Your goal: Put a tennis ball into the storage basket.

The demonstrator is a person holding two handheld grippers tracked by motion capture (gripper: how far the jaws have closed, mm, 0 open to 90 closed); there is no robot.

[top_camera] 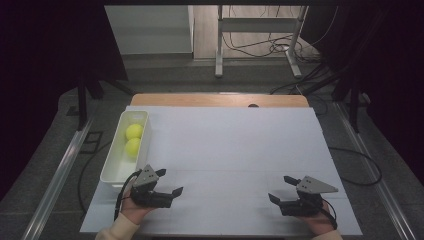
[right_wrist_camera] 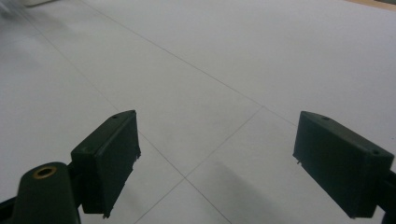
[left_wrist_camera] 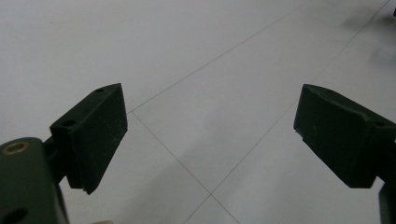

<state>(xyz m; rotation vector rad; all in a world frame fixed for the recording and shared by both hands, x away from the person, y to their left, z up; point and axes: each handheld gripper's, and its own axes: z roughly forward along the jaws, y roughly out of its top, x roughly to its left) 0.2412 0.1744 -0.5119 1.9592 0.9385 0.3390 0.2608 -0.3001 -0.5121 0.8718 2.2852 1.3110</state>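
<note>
Two yellow balls (top_camera: 133, 139) already lie in the white tray (top_camera: 111, 170), just beyond the wide, empty jaws of the left gripper (top_camera: 169, 182), while the right gripper (top_camera: 280, 189) also stands wide and empty, so little seems left.

Two yellow-green balls lie in a white bin (top_camera: 142, 131) at the left edge of the white table cover. The bin is long, narrow and open-topped, its length running away from the person, and it stands upright and flat on the cover. The far ball (top_camera: 134, 131) sits in the bin's far half; the near ball (top_camera: 132, 146) lies just this side of it, about midway along, and the two touch or nearly touch. Both are round, plain and alike in size. The bin's near half holds nothing.
</note>
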